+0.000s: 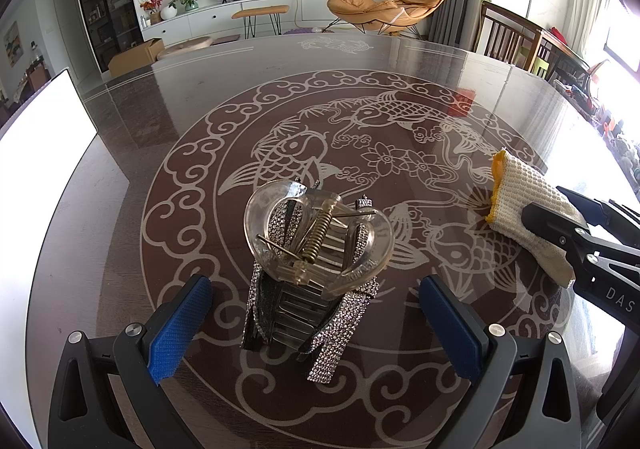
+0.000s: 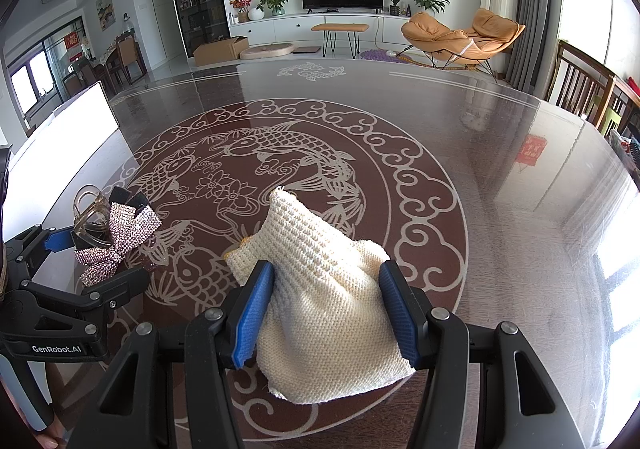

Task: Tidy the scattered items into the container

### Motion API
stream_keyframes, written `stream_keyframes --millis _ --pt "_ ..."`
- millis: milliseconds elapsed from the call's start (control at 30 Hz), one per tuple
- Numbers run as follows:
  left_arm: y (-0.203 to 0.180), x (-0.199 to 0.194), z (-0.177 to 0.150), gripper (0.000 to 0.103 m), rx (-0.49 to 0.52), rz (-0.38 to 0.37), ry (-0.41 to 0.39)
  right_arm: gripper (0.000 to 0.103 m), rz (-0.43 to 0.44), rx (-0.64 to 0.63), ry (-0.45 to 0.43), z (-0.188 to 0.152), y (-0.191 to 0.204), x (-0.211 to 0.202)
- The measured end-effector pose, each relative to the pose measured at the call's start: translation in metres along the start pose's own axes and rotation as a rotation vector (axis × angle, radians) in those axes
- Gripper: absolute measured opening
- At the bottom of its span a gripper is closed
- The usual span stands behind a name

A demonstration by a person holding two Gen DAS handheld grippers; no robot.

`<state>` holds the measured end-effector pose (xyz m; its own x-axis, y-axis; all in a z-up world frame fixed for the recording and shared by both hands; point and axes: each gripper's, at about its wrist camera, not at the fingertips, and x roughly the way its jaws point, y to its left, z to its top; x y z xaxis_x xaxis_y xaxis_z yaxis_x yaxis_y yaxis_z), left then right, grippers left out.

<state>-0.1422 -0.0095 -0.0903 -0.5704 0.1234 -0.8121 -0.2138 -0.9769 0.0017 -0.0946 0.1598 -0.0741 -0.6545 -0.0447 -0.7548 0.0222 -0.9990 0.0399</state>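
Note:
A clear hair claw clip with a rhinestone bow (image 1: 316,261) lies on the dark table between the open fingers of my left gripper (image 1: 316,313), untouched by the pads. It also shows at the left of the right wrist view (image 2: 116,233). My right gripper (image 2: 326,313) is shut on a cream knitted glove with a yellow cuff (image 2: 316,289), which bunches up between the blue pads. The glove shows at the right of the left wrist view (image 1: 528,209). A white container (image 1: 44,121) stands at the table's left edge; it also shows in the right wrist view (image 2: 68,129).
The table (image 2: 500,189) is dark, glossy and round-patterned with carved fish. Wooden chairs (image 2: 580,89) stand past its right side. The living room with a TV and an orange lounge chair lies beyond the far edge.

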Motion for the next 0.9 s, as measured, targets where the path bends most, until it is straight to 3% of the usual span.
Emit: stream_keyframes --millis 800,900 --pt "0.0007 0.0 0.0006 0.103 0.001 -0.005 0.001 0.056 -0.009 -0.005 0.002 0.0 0.0014 0.0002" --pt "-0.0003 0.0013 0.0034 0.103 0.022 -0.018 0.036 0.056 -0.042 -0.014 0.004 0.0009 0.0072 0.0006"
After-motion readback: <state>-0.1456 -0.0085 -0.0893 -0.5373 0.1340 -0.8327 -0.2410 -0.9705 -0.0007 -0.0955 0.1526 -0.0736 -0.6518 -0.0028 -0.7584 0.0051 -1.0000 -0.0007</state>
